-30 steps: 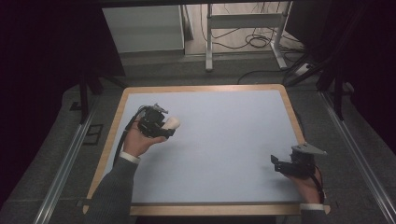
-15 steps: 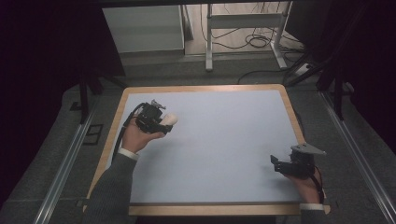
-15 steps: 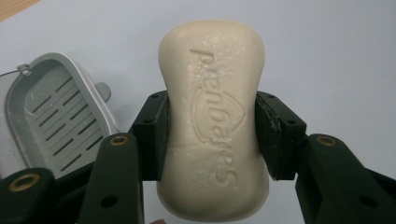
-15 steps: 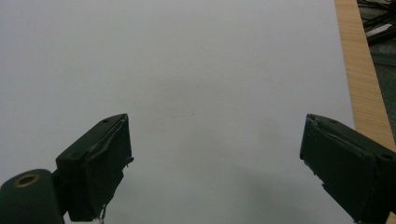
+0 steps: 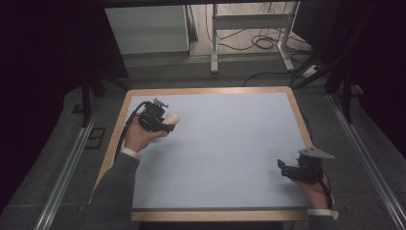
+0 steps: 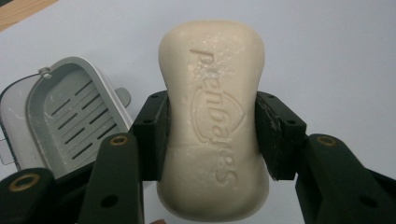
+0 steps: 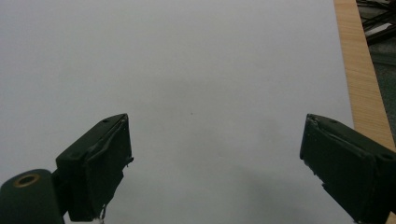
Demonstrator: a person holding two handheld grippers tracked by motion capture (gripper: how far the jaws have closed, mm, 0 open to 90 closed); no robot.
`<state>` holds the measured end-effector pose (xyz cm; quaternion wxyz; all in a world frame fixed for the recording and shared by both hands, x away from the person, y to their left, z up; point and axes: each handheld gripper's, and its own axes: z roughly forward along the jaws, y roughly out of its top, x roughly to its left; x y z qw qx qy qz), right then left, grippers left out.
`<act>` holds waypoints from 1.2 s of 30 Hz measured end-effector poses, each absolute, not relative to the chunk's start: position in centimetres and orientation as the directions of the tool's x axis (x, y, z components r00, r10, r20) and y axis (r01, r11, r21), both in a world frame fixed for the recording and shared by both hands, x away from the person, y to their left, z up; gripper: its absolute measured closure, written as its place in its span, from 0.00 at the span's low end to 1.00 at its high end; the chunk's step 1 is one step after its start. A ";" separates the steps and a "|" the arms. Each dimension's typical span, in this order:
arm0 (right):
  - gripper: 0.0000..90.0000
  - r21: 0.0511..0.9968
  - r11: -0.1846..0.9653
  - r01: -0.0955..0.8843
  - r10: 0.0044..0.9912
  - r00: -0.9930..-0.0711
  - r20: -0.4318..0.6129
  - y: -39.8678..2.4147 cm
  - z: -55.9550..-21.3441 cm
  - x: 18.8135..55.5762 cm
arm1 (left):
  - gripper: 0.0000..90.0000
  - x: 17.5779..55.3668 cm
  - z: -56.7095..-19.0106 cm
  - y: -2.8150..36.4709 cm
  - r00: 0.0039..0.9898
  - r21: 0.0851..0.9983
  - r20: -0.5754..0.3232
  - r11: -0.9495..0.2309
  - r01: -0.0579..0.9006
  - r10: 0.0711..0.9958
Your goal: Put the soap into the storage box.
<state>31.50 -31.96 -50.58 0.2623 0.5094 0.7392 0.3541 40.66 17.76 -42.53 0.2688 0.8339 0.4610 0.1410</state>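
Left claw clamped on soap, long axis along jaws; dish partly cut off. Right claw wide open over tabletop.

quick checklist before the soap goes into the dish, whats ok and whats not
1. Grip on the bar of soap: ok, both jaws of the left hand-held gripper press its sides.
2. Soap dish ready: ok, its slotted grey tray holds nothing and faces up.
3. Soap lined up over the dish: not ok, the dish lies off to one side in the left gripper view.
4. Right hand-held gripper out of the way: ok, open over bare table, near the right edge.
5. Soap's height above the dish: cannot tell.
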 end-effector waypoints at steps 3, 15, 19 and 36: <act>0.10 0.789 0.232 0.568 0.939 -0.344 -0.028 -31.9 -50.6 31.5 | 0.55 40.9 -42.5 18.0 0.526 0.578 -0.012 -0.424 0.697 0.850; 0.10 0.790 0.229 0.569 0.939 -0.342 -0.027 -31.9 -50.7 31.5 | 0.55 42.0 -42.8 19.0 0.494 0.568 -0.011 -0.401 0.719 0.869; 0.10 0.789 0.231 0.569 0.939 -0.343 -0.027 -31.9 -50.7 31.5 | 0.55 42.5 -43.0 19.4 0.478 0.563 -0.016 -0.387 0.730 0.878; 0.10 0.786 0.234 0.572 0.939 -0.343 -0.030 -31.9 -50.7 31.6 | 0.55 43.8 -43.8 21.0 0.420 0.548 -0.027 -0.338 0.765 0.907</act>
